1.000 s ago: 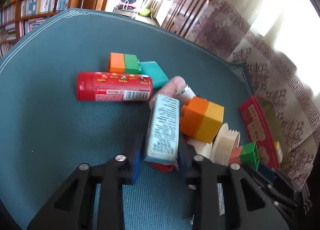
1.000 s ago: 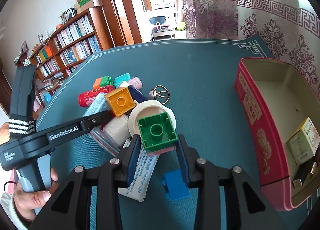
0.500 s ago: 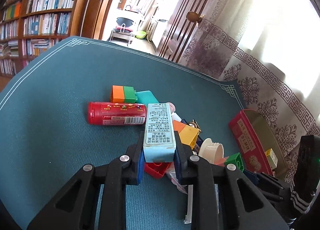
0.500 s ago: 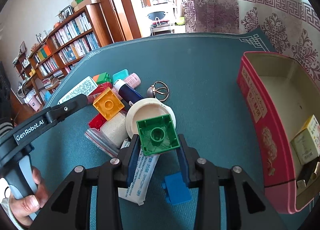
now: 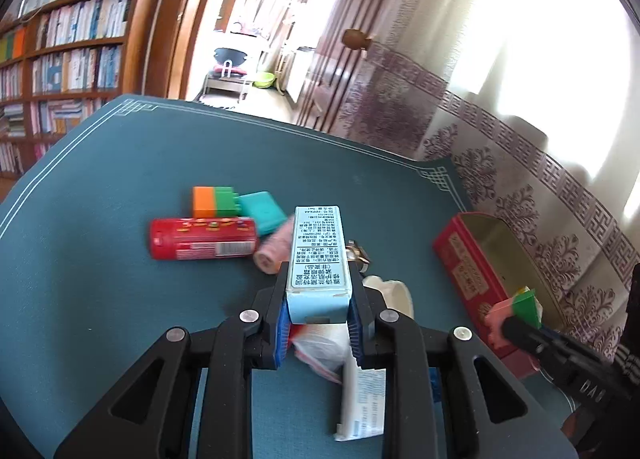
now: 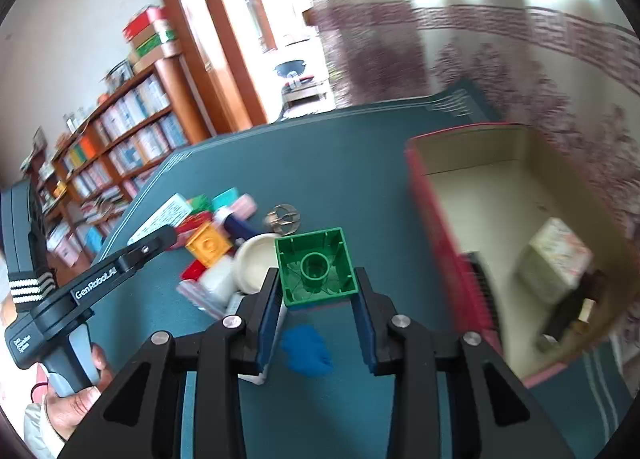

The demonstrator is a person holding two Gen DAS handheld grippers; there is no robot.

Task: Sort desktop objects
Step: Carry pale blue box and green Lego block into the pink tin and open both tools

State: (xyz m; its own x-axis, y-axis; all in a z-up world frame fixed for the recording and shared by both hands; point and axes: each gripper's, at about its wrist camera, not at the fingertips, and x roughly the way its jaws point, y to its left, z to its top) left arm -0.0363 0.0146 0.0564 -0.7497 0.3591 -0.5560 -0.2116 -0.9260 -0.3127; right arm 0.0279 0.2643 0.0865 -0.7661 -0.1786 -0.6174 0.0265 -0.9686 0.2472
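Observation:
My left gripper (image 5: 318,301) is shut on a light blue printed carton (image 5: 318,255) and holds it above a pile of objects on the teal table mat (image 5: 100,259). My right gripper (image 6: 316,291) is shut on a green toy brick (image 6: 316,265), lifted above the mat, left of the open red box (image 6: 436,243). The red box also shows in the left wrist view (image 5: 468,263), with the right gripper and its green brick (image 5: 526,305) over its near end. The left gripper with its carton (image 6: 160,217) shows in the right wrist view.
On the mat lie a red tube (image 5: 202,243), an orange-green brick (image 5: 214,201), a teal box (image 5: 262,209), a pink roll (image 5: 274,251), a white lid (image 6: 256,267), a yellow brick (image 6: 208,247), a blue brick (image 6: 306,347), a keyring (image 6: 284,217). The red box holds a small carton (image 6: 554,259).
My left gripper has lifted the carton up off the pile. My right gripper has raised the green brick and swung it right, toward the red box.

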